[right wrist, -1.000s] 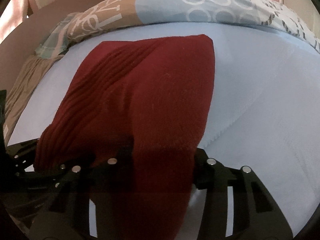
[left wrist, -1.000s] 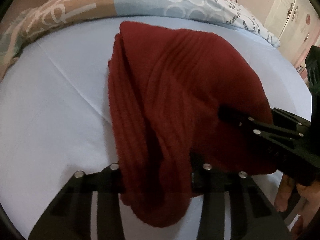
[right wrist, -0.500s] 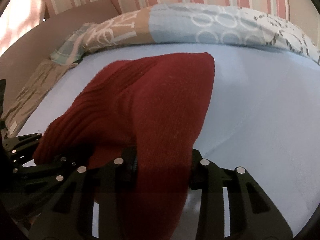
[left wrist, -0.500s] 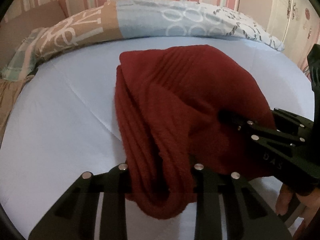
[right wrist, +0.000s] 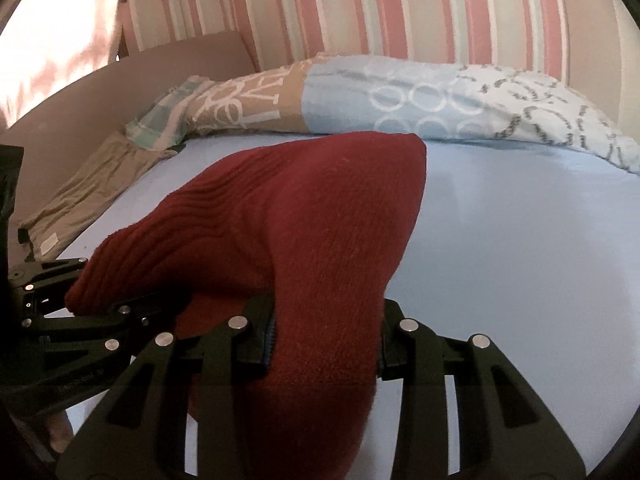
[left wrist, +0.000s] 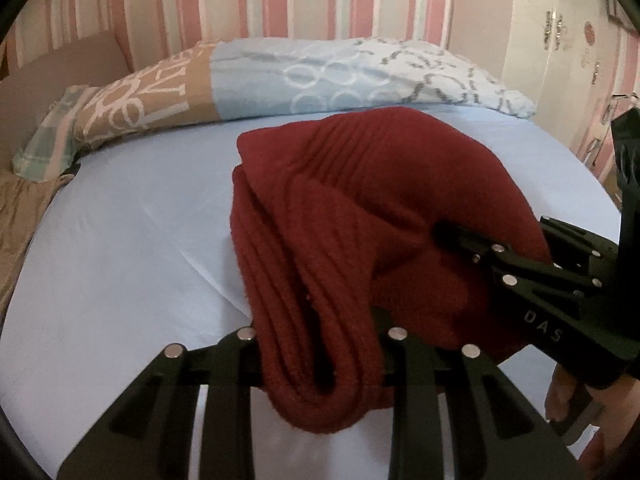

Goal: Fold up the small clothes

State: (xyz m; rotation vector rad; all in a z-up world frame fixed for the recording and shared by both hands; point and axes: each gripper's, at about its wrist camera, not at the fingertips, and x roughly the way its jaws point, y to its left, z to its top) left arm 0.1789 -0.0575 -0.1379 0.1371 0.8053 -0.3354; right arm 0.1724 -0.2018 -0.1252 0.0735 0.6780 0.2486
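A dark red ribbed knit garment (left wrist: 360, 208) lies folded over on the light blue bed sheet (left wrist: 120, 248). My left gripper (left wrist: 320, 352) is shut on its near left edge, with thick folds bunched between the fingers. My right gripper (right wrist: 324, 336) is shut on the garment (right wrist: 304, 216) at its near right edge. The right gripper also shows in the left wrist view (left wrist: 516, 276), and the left gripper in the right wrist view (right wrist: 80, 312). The garment's near edge is raised off the sheet; its far end rests on the sheet.
A patterned blue, tan and white duvet (left wrist: 304, 76) lies rolled along the far side of the bed below a striped wall. Tan fabric (right wrist: 92, 196) lies at the left edge. A white cupboard (left wrist: 572, 40) stands at the right.
Both grippers have lifted with the garment's near edge, and the views now tilt up to show more of the wall. The grips have not changed.
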